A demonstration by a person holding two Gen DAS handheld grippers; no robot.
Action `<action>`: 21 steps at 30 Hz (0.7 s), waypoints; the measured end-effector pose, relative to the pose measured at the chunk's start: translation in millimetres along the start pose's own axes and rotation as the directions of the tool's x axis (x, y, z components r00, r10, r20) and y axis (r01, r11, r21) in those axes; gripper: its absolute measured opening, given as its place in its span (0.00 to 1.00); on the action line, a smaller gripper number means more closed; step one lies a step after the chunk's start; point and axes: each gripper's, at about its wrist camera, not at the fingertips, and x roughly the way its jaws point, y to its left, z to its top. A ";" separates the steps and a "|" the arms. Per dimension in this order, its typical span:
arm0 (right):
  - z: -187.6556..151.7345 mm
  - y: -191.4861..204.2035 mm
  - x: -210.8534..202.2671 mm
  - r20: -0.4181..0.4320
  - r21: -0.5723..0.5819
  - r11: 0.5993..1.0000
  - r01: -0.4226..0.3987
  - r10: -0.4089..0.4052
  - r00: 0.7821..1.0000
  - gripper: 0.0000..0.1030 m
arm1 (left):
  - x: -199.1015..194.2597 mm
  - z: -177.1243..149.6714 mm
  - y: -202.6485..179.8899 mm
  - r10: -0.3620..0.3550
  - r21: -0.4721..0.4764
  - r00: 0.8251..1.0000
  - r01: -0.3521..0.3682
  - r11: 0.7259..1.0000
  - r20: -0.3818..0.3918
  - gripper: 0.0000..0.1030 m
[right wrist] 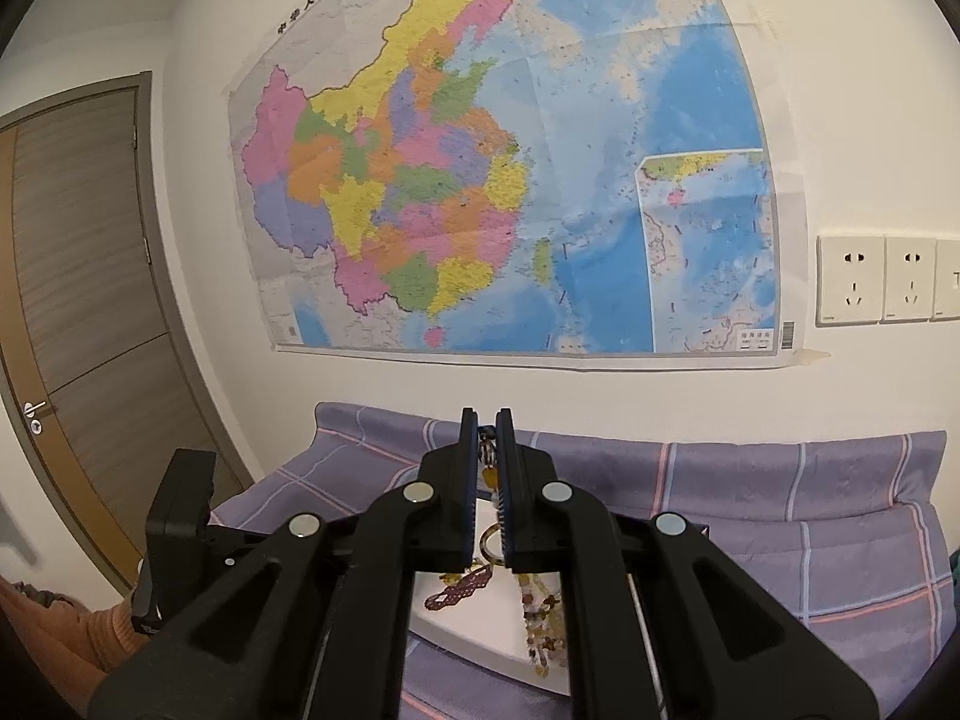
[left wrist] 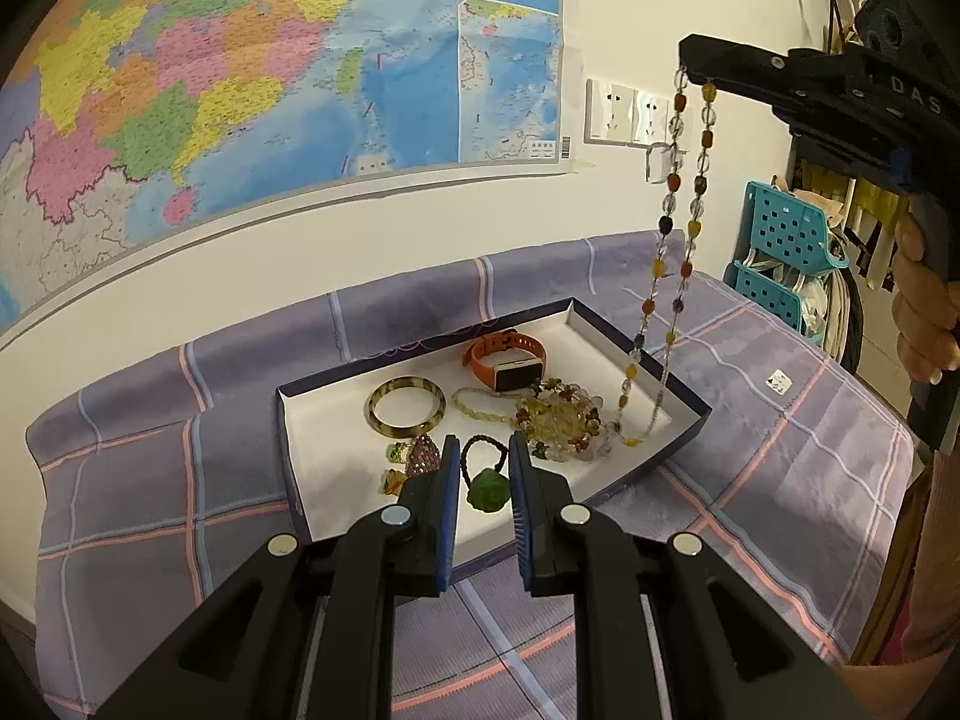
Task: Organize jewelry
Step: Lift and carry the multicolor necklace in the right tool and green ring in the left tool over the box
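Note:
A shallow white-lined box (left wrist: 606,354) lies on the purple plaid cloth. In it are an orange smartwatch (left wrist: 507,360), a mottled bangle (left wrist: 405,407), a heap of yellow bead jewelry (left wrist: 561,417), a purple ornament (left wrist: 423,455) and a green pendant on a dark cord (left wrist: 487,491). My left gripper (left wrist: 485,462) is open, its jaws on either side of the green pendant, low over the box. My right gripper (left wrist: 696,69) is shut on a long beaded necklace (left wrist: 672,228) and holds it high; the lower end hangs into the box. In the right wrist view the necklace (right wrist: 489,468) sits between the shut jaws (right wrist: 487,426).
A wall map (right wrist: 510,180) and power sockets (right wrist: 876,279) are behind the table. A teal slotted rack (left wrist: 780,252) stands at the right. A wooden door (right wrist: 78,312) is at the left. The box's white floor (right wrist: 456,618) shows below the right gripper.

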 end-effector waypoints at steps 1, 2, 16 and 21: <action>-0.1 -1.4 2.5 -0.004 0.002 1.000 0.002 -0.002 1.000 0.06 | 0.8 0.3 0.3 0.000 -0.001 1.000 0.000 1.000 -0.001 0.14; -0.5 -3.0 4.9 -0.008 0.006 1.000 0.001 -0.001 1.000 0.06 | 1.6 0.6 0.6 0.002 -0.002 1.000 -0.002 1.000 -0.001 0.14; -11.3 -15.8 29.9 -0.059 0.035 0.999 0.002 0.000 0.998 0.06 | 18.2 1.2 7.1 0.022 -0.015 0.999 -0.023 1.000 -0.032 0.14; -16.0 -19.2 36.5 -0.074 0.040 0.999 0.012 -0.009 0.997 0.06 | 25.3 0.3 8.7 0.031 -0.020 0.998 -0.032 0.999 -0.045 0.14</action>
